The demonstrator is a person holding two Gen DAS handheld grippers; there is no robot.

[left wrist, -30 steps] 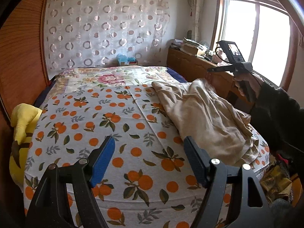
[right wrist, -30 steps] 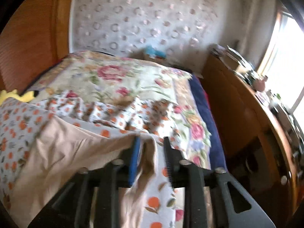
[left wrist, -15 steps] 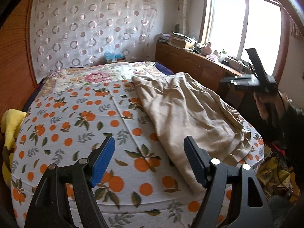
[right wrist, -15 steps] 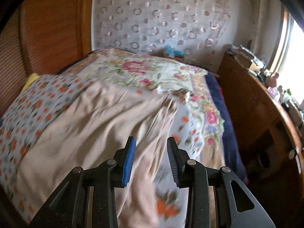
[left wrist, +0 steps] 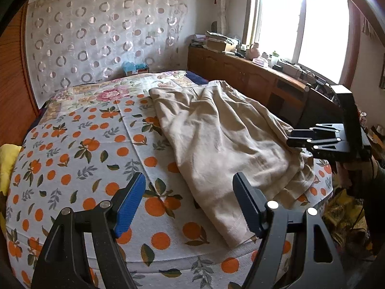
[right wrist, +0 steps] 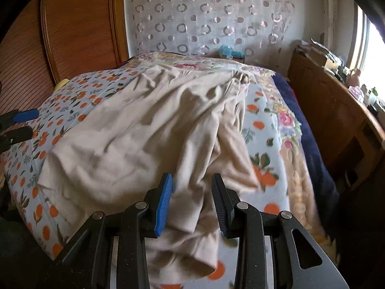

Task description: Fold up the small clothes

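Released a second ago from the right gripper (right wrist: pixel 191 203), whose jaws then pinched a raised edge, the beige garment (right wrist: pixel 149 130) now lies spread and rumpled across the bed; the right gripper has swung back to the bed's near corner, its jaws part-way apart with loose cloth lying between the pads, grasping nothing. At nine o'clock in its view, the left gripper's fingertips (right wrist: pixel 26 115) show. From the other side, the left gripper (left wrist: pixel 189 204) hovers wide apart and empty over the orange-print bedspread (left wrist: pixel 79 149), having edged closer to the garment's hem at its four o'clock. Toward twelve o'clock lie a floral quilt (left wrist: pixel 113 91) and a ring-patterned curtain (left wrist: pixel 103 33). At two o'clock a cluttered wooden sideboard (left wrist: pixel 252 72) stands under a bright window (left wrist: pixel 300 16).
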